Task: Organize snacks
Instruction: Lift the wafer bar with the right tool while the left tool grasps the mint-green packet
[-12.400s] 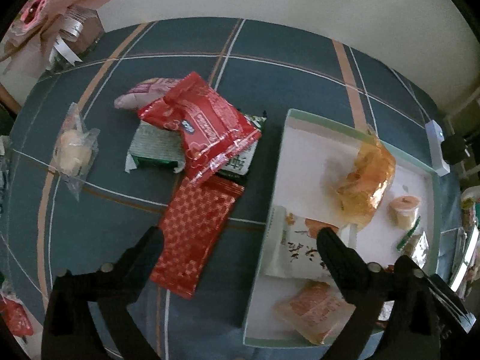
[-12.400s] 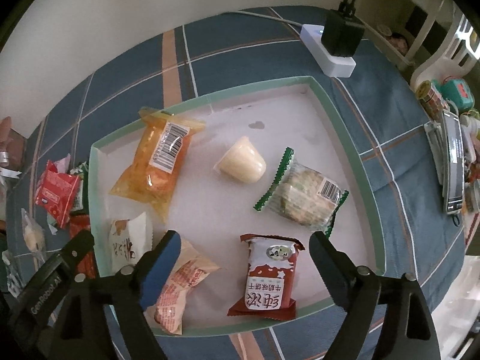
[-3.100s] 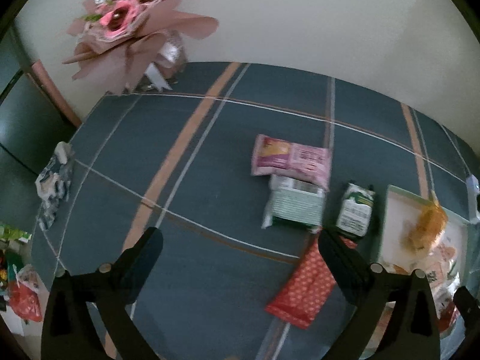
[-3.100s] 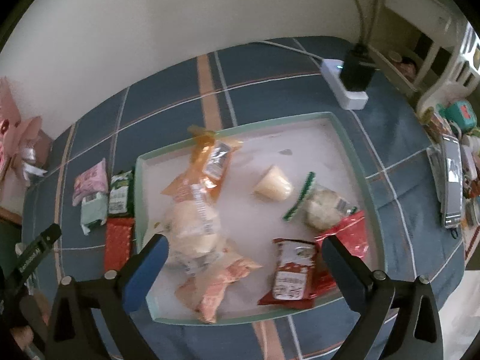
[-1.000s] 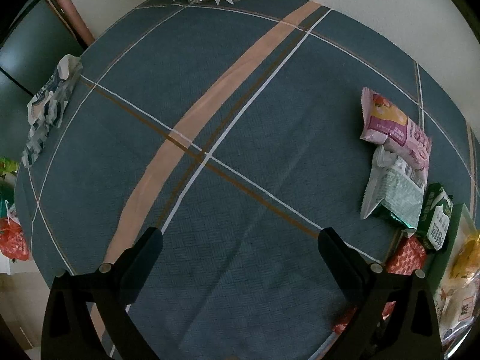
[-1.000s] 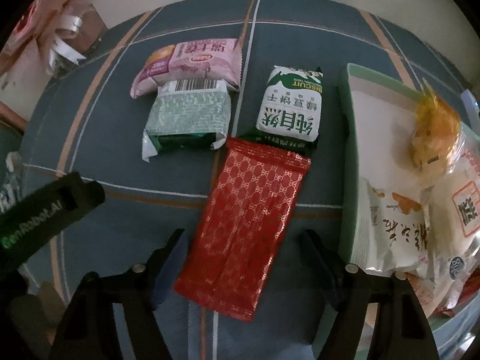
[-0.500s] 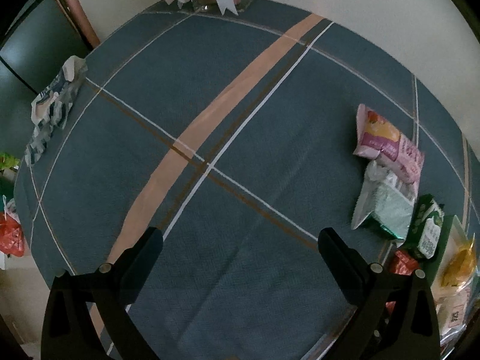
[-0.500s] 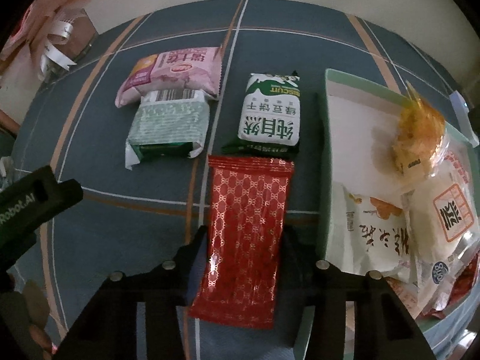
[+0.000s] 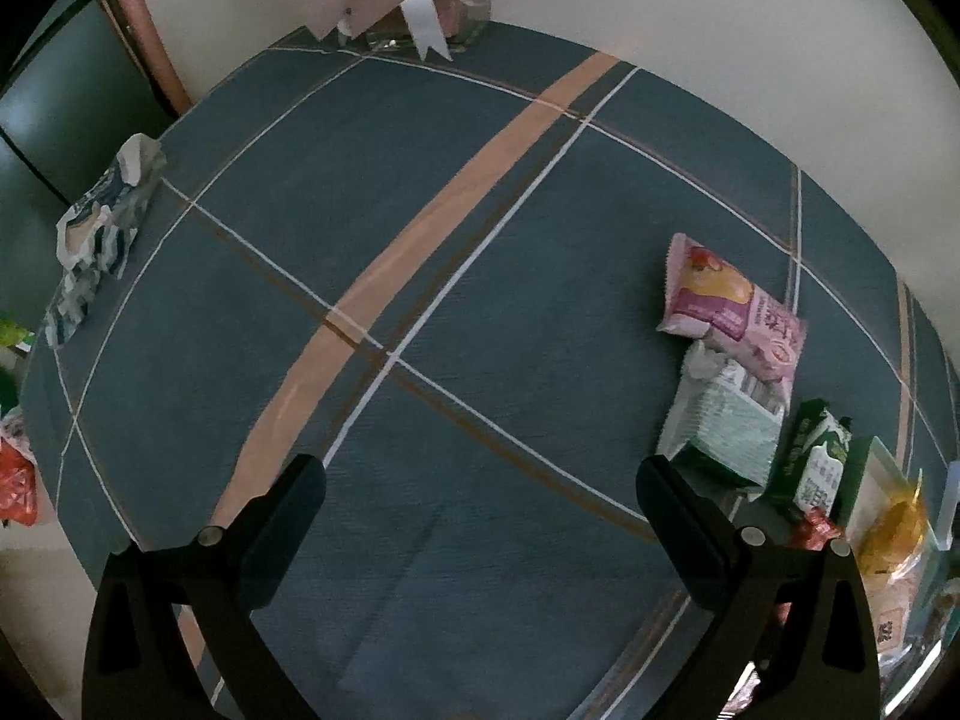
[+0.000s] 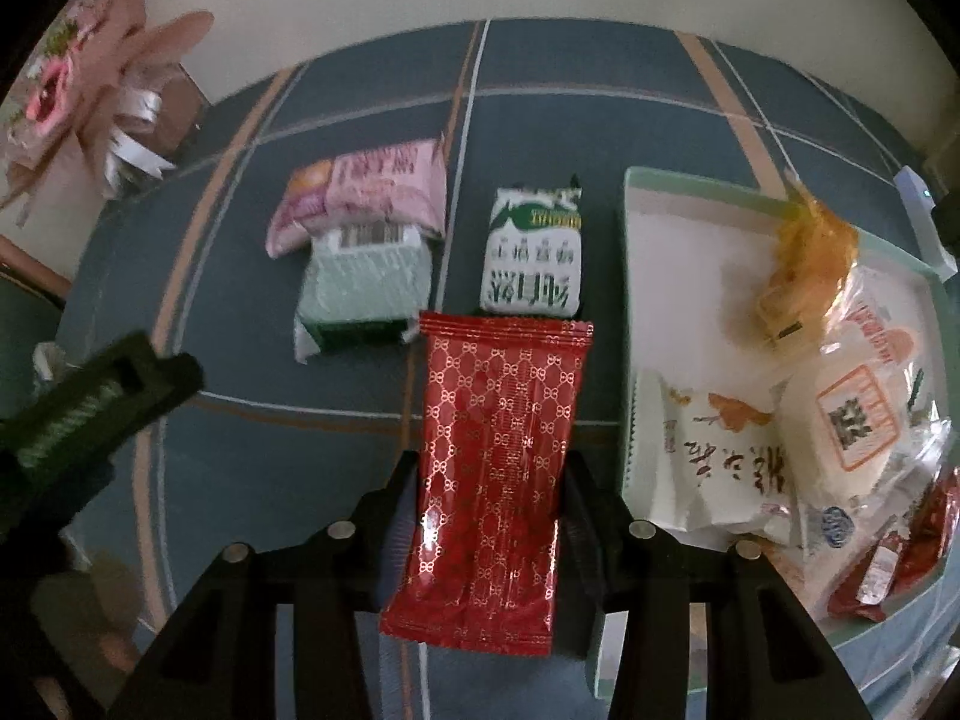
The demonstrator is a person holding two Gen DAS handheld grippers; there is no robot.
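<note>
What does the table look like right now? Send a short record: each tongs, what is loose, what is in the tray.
right tongs: shut on the red packet, gripped across its width
left tongs: open, nothing between them, over bare tablecloth
loose on cloth: pink packet, pale green packet, green and white packet
tray: several snacks piled at its right side, orange bag among them

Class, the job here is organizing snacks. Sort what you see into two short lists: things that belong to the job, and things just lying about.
Belongs to the job:
- red packet, gripped in the right tool
- pink packet
- pale green packet
- green-and-white biscuit packet
- tray holding snacks

Just lying about:
- bouquet
- crumpled wrapper at the table edge
- power strip
</note>
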